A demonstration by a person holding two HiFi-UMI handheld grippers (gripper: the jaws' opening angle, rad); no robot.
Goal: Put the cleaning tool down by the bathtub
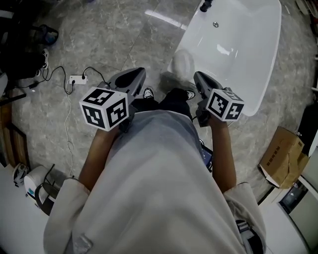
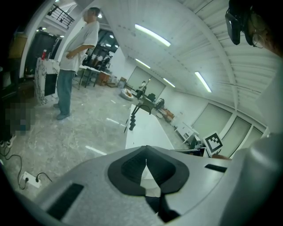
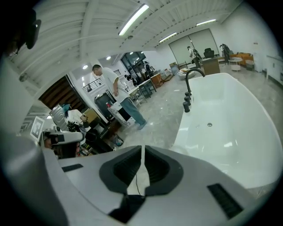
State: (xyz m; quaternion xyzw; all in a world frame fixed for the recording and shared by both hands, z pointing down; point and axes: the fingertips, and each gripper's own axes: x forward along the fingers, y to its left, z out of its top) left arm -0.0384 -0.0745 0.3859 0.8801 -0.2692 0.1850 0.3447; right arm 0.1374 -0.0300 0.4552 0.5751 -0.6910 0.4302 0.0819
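1. Nearest the camera is the person's grey-shirted body, with both forearms held out in front. Each hand carries a gripper with a marker cube.
2. The left gripper [image 1: 134, 78] has its jaws brought together, the tips meeting, and nothing is caught in the small opening behind them.
3. The right gripper [image 1: 202, 82] is down to a thin slit with only floor showing through it, so it too is empty.
4. Just beyond the tips, the person's shoes [image 1: 148, 93] stand on the grey stone floor [image 1: 124, 34].
5. A little further on, a pale rounded object [image 1: 183, 64] lies on the floor just beside the near wall of the white bathtub [image 1: 258, 74]. I take it for the cleaning tool, though it is too blurred to name its kind.
6. That object lies ahead of both grippers and between them. It is closer to the right one, just up and to the left of that tip in the head view. It reads as a rounded lump, so I cannot tell its long axis.
7. With the tool down by the tub and both grippers empty, the placing looks done. If it needed nudging, the right hand is the nearer.
8. Further out are a power strip [image 1: 78, 78] with its cable on the left and a cardboard box [image 1: 283, 156] on the right.
9. Furthest away, the black faucet [image 1: 205, 6] sits at the tub's far end.
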